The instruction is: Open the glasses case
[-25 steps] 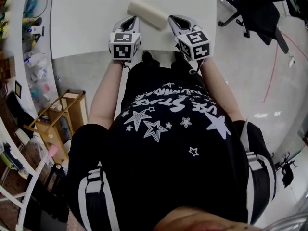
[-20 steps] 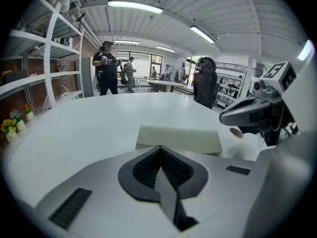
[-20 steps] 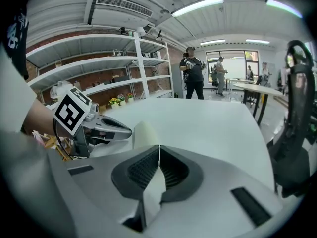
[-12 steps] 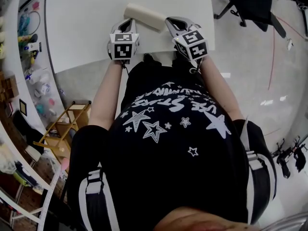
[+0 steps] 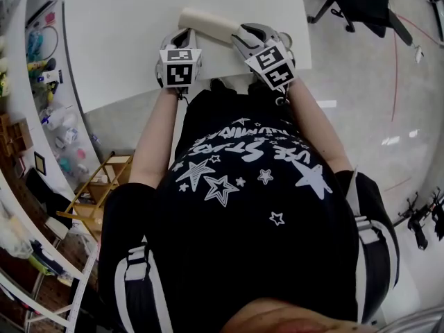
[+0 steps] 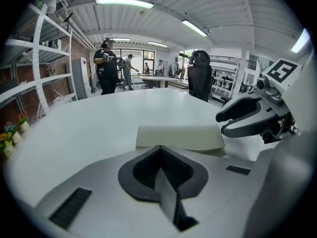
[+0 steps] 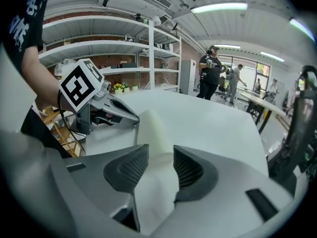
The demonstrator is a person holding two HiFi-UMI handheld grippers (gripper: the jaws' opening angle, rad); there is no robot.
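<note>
Head view: cream glasses case [image 5: 207, 23] lies closed on the white table [image 5: 125, 40], near the edge closest to the person and angled across it. The left gripper [image 5: 184, 33] points at the case's left end and the right gripper [image 5: 240, 33] at its right end, one on either side. Each carries its marker cube, and both bare forearms reach forward from a black star-print shirt [image 5: 243, 186]. A wooden rack [image 5: 97, 186] stands on the floor to the left. Left gripper view: the jaws are together, ribbed pads meeting at the tips with nothing between them. The case [image 6: 178, 137] lies broadside just beyond the tips; contact cannot be judged. The right gripper [image 6: 221, 124] reaches in from the right, its tips at the case's far end. Two people [image 6: 105, 66] stand far back in the room, and a black chair [image 6: 199, 76] stands behind the table. Right gripper view: the jaws stand apart and have just been opening. The case's near end [image 7: 152, 130] sits in the gap at the tips and runs lengthwise away from the camera. No squeeze by the pads [image 7: 132, 166] is evident. The left gripper [image 7: 136, 118] comes in from the left, touching or just beside the case's far end. Wall shelving [image 7: 124, 48] fills the background.
</note>
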